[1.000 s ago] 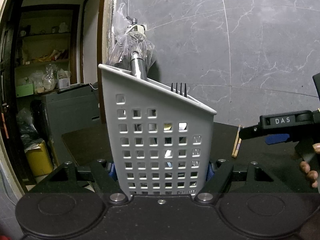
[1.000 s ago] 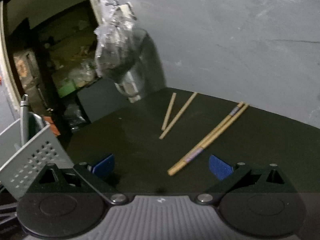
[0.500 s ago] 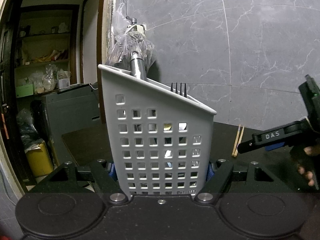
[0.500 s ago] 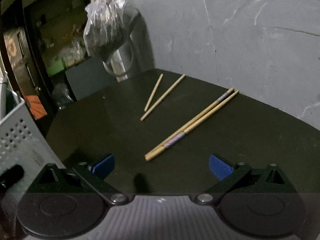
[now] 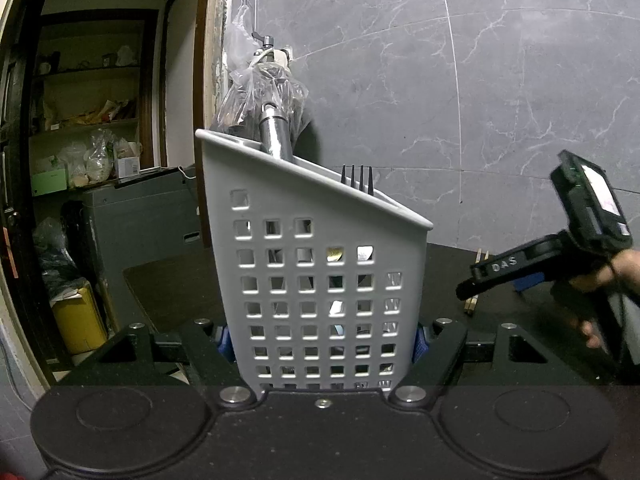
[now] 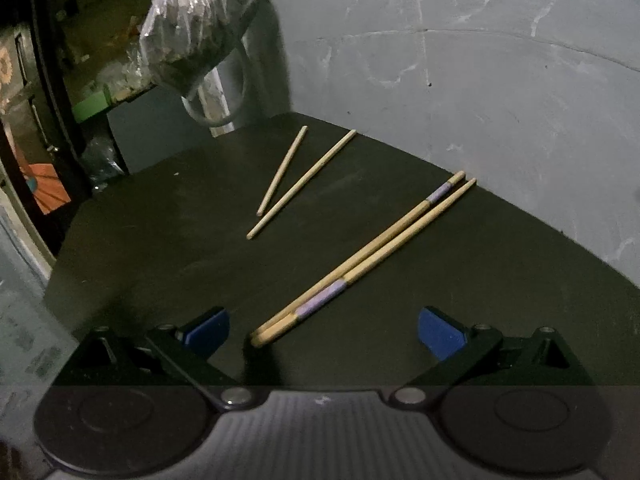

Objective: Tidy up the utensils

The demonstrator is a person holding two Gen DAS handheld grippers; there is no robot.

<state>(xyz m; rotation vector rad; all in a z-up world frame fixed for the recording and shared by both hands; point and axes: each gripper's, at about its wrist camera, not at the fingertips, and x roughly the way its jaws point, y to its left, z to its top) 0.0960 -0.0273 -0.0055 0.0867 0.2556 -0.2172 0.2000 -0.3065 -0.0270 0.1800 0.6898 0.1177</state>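
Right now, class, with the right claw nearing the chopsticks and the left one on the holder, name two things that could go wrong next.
1. The banded chopsticks lie side by side, touching. The open right claw may catch only one, or roll them apart on the table.
2. The left claw grips the white utensil holder low down, with a fork and a metal handle standing above the rim; a bump while loading could tip it.
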